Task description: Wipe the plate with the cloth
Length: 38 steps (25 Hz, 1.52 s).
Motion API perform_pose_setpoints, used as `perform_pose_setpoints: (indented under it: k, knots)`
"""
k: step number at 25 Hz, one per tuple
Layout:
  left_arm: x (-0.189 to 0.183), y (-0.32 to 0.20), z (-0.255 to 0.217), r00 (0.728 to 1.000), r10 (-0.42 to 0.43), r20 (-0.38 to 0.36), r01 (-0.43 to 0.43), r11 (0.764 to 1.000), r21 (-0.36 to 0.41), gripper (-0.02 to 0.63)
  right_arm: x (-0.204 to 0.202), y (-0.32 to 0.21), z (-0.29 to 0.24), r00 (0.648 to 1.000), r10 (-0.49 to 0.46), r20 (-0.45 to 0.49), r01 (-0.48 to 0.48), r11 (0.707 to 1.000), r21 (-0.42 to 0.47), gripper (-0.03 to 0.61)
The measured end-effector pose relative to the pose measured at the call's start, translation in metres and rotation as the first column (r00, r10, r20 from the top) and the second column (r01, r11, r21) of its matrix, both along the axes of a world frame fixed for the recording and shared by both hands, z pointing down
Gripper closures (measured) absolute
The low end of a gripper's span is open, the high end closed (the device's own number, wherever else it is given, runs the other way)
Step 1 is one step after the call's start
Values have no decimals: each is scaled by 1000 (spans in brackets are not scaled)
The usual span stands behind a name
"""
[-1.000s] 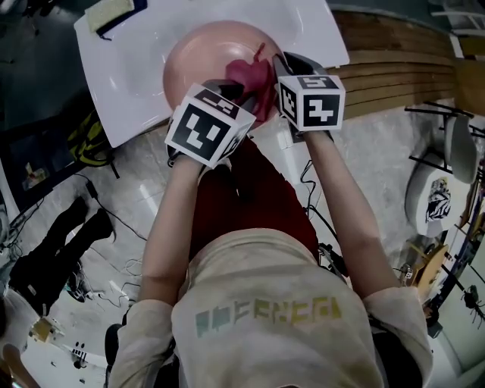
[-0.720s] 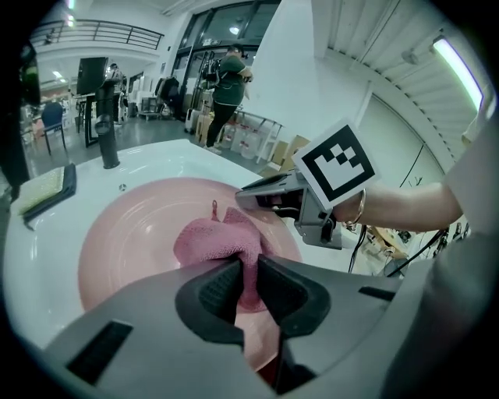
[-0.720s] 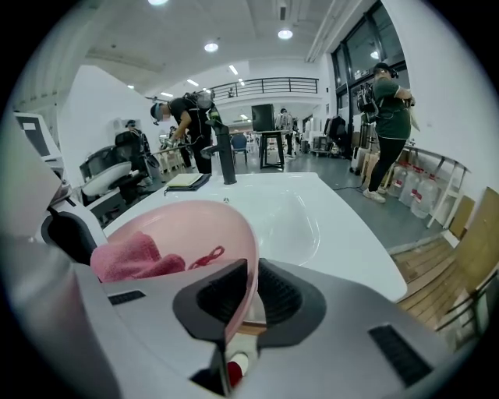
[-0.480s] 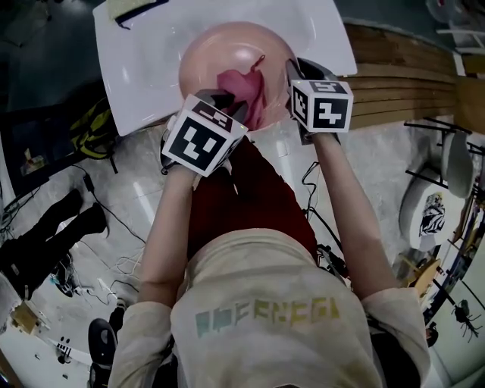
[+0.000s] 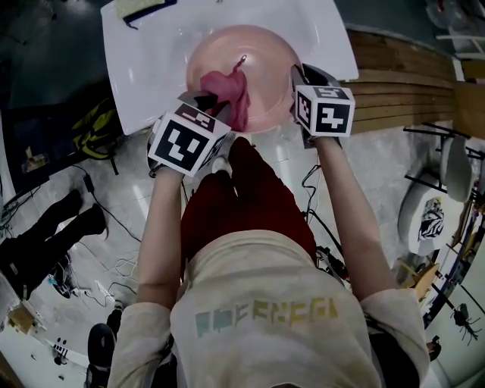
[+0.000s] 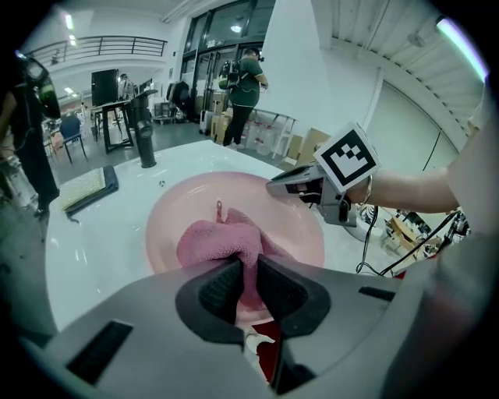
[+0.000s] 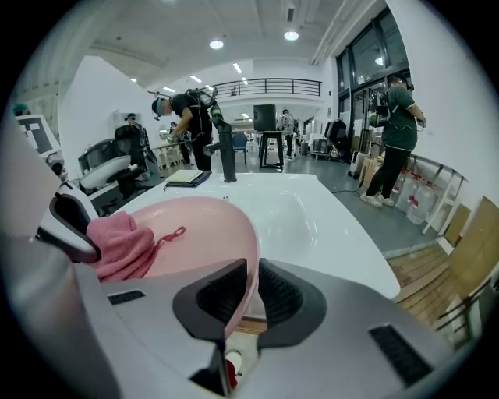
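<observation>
A pink plate (image 5: 261, 64) (image 6: 288, 214) (image 7: 203, 234) sits at the near edge of a white table (image 5: 151, 68). My left gripper (image 5: 214, 102) (image 6: 248, 282) is shut on a dark pink cloth (image 5: 227, 91) (image 6: 218, 241) (image 7: 121, 245) that lies bunched on the plate's left half. A thin loop of the cloth points toward the far side. My right gripper (image 5: 297, 76) (image 7: 249, 292) is shut on the plate's right rim and shows in the left gripper view (image 6: 292, 183).
A notebook (image 5: 140, 7) (image 6: 86, 187) (image 7: 187, 178) lies at the table's far left corner, with a dark upright post (image 6: 144, 132) (image 7: 226, 152) beside it. Wooden slats (image 5: 402, 72) run to the right. Cables and gear lie on the floor. People stand in the background.
My left gripper has dragged the cloth leftward across the plate, from its near middle toward its left side. The right gripper has kept its hold on the rim.
</observation>
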<state>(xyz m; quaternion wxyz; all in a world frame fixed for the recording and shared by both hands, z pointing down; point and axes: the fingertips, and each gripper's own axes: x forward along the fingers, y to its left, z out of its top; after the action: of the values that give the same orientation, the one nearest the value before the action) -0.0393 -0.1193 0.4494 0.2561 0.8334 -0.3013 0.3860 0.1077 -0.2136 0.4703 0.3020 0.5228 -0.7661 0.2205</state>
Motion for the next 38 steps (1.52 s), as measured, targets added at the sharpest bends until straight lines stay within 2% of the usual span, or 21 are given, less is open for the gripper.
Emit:
perform_pose_setpoints:
  k: [16, 21, 25, 30, 33, 38]
  knots:
    - [-41, -21, -11, 992, -126, -19, 126, 990, 57, 552, -1, 3, -1, 1000, -6, 2, 6, 1000, 16, 517]
    - [-47, -30, -22, 987, -158, -36, 161, 982, 104, 552, -1, 3, -2, 1000, -13, 6, 13, 1000, 28, 517]
    - [-56, -44, -37, 975, -208, -79, 219, 958, 183, 554, -2, 2, -2, 1000, -15, 23, 14, 999, 38, 517]
    - [-68, -62, -58, 945, -289, -155, 322, 904, 280, 552, -2, 2, -2, 999, -17, 29, 15, 999, 46, 517]
    - [-71, -67, -65, 929, -316, -194, 364, 878, 311, 554, -2, 1, -2, 999, -18, 27, 16, 998, 53, 517]
    - [-67, -68, -64, 921, -326, -214, 380, 873, 305, 554, 1, 0, -2, 1000, -15, 22, 13, 998, 67, 517]
